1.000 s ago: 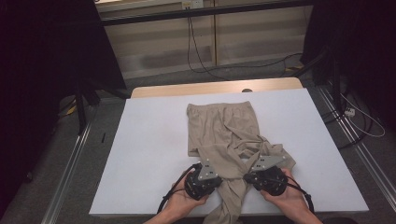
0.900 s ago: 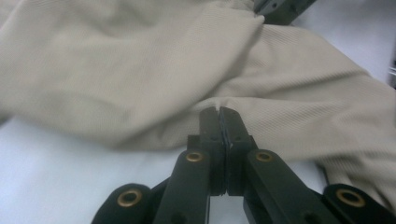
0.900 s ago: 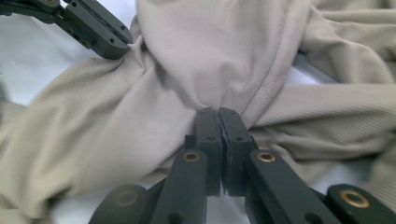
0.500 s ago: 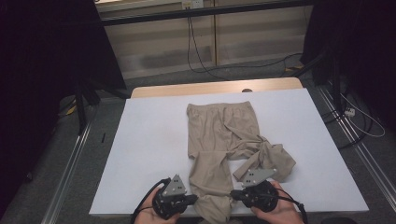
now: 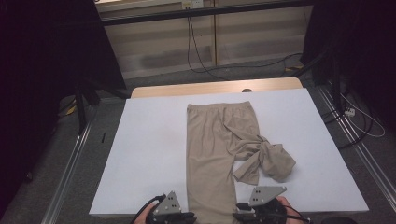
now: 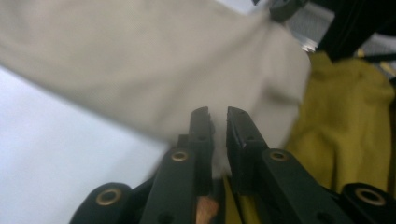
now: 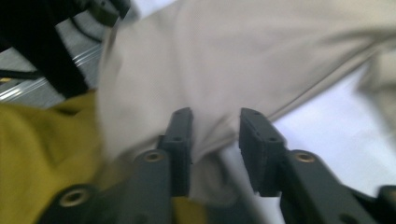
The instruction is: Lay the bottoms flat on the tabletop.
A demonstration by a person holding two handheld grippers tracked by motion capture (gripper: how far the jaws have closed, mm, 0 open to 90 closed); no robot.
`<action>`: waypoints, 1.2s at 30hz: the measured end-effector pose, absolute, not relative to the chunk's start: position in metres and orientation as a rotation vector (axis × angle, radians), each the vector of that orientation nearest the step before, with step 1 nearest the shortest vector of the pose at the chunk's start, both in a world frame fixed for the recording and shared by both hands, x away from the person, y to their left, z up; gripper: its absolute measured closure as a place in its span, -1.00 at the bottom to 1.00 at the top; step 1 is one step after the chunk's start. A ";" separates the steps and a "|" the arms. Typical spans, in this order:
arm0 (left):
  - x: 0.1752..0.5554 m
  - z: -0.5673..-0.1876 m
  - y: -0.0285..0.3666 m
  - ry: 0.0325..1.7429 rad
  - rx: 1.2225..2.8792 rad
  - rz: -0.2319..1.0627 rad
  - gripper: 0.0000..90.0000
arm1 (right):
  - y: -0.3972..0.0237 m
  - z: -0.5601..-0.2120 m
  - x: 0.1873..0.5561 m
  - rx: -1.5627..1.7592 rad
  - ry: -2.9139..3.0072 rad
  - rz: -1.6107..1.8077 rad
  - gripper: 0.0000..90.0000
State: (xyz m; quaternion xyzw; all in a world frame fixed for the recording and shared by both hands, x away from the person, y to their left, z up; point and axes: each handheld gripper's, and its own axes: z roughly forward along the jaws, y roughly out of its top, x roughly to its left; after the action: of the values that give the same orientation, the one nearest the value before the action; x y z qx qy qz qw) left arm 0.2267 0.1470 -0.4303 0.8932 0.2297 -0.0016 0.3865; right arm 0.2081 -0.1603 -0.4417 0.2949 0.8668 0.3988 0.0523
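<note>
Beige trousers (image 5: 219,140) lie on the white table (image 5: 149,154), waistband at the far side. One leg runs straight to the near edge; the other is bunched in a heap (image 5: 268,158) at the right. My left gripper (image 5: 189,216) sits at the hem's left side and my right gripper (image 5: 240,212) at its right side. In the left gripper view the left gripper (image 6: 218,116) has just been opening, with a narrow gap and cloth (image 6: 154,70) low between the jaws. In the right gripper view the right gripper (image 7: 215,121) has just been opening and stands wider, loosely around the hem (image 7: 210,70).
Yellow fabric (image 6: 345,116) hangs beside the table's near edge; it is also in the right gripper view (image 7: 42,149). Metal rails (image 5: 70,163) run along both sides of the table. Cables (image 5: 201,51) trail on the floor beyond the wooden far edge (image 5: 215,87).
Both grippers have drawn back to the near edge, pulling the one trouser leg out straight. Their jaws, shut on the cloth before, now stand apart.
</note>
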 end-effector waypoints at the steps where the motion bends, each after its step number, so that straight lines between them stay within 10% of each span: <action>1: 0.231 -0.429 0.147 0.598 2.272 0.014 0.69 | -0.160 -0.440 0.214 0.896 2.621 1.215 0.44; 7: 0.262 -0.438 0.135 0.604 2.310 0.120 0.33 | -0.151 -0.447 0.258 0.920 2.562 1.063 0.30; 11: 0.265 -0.447 0.123 0.593 2.357 0.158 0.32 | -0.145 -0.453 0.267 0.917 2.580 1.036 0.69; 14: 0.262 -0.445 0.123 0.601 2.379 0.146 0.98 | -0.148 -0.453 0.261 0.945 2.577 1.048 0.97; 18: 0.259 -0.442 0.129 0.617 2.398 0.153 1.00 | -0.154 -0.452 0.252 0.960 2.589 1.063 0.97; 28: 0.256 -0.440 0.149 0.686 2.357 0.121 1.00 | -0.155 -0.451 0.244 0.953 2.613 1.104 0.89; 36: 0.257 -0.439 0.155 0.664 2.297 0.104 0.70 | -0.161 -0.452 0.249 0.972 2.598 1.107 0.35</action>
State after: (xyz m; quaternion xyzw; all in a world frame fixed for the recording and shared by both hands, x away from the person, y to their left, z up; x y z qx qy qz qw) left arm 0.2575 0.1549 -0.4388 0.8933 0.2584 0.0405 0.3656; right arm 0.2492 -0.1609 -0.4518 0.3246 0.8672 0.3696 0.0772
